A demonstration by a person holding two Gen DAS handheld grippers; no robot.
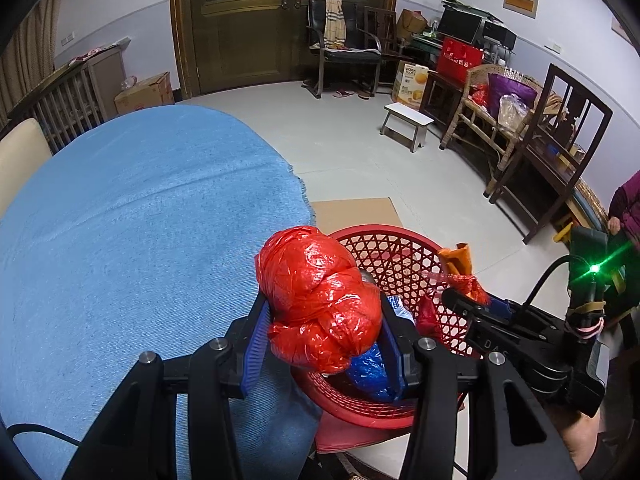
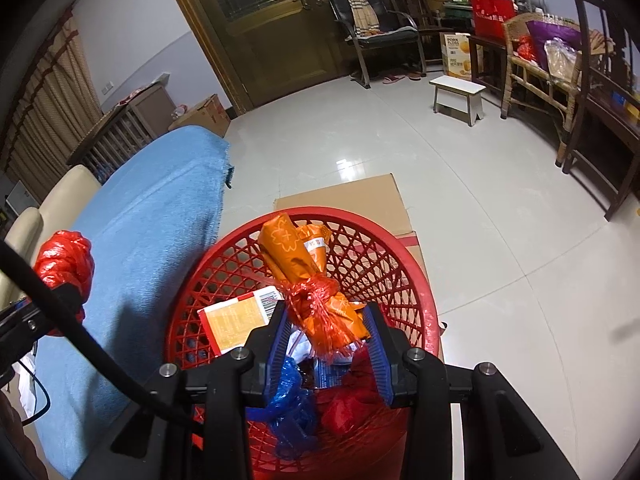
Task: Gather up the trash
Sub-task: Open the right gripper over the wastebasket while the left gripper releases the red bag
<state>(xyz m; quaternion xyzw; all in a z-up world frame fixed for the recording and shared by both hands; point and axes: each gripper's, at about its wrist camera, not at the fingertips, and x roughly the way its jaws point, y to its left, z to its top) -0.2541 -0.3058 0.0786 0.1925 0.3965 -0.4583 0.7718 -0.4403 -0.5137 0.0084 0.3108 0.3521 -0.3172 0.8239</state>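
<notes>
1. Trash basket (image 2: 404,264): red plastic lattice, round, standing on the pale tiled floor (image 2: 500,200) just beside the table draped in blue cloth (image 1: 132,220). A flat sheet of brown cardboard (image 2: 360,200) lies on the floor behind it, touching its far side. I see it from above in both wrist views; it is already partly filled.
2. Red plastic bag bundle (image 1: 320,300): a knotted, crumpled wad. My left gripper (image 1: 324,340) has its blue-padded fingers (image 1: 256,340) pressed against both sides of it, so it is firmly held. The bundle hangs over the table edge and the near rim of the basket. In the right wrist view it appears at far left, over the cloth.
3. Orange wrapper roll (image 2: 316,284): patterned orange paper, tied round the middle with red plastic strip. My right gripper (image 2: 326,344) is nearly closed on its lower end, pads touching both sides. The roll tilts up and away, above the basket's interior.
4. Contents inside the basket: a yellow-and-white carton with a barcode (image 2: 240,320) leaning on the left wall; crumpled blue plastic (image 2: 292,408) and crumpled red plastic (image 2: 352,396) near the front, below my right gripper.
</notes>
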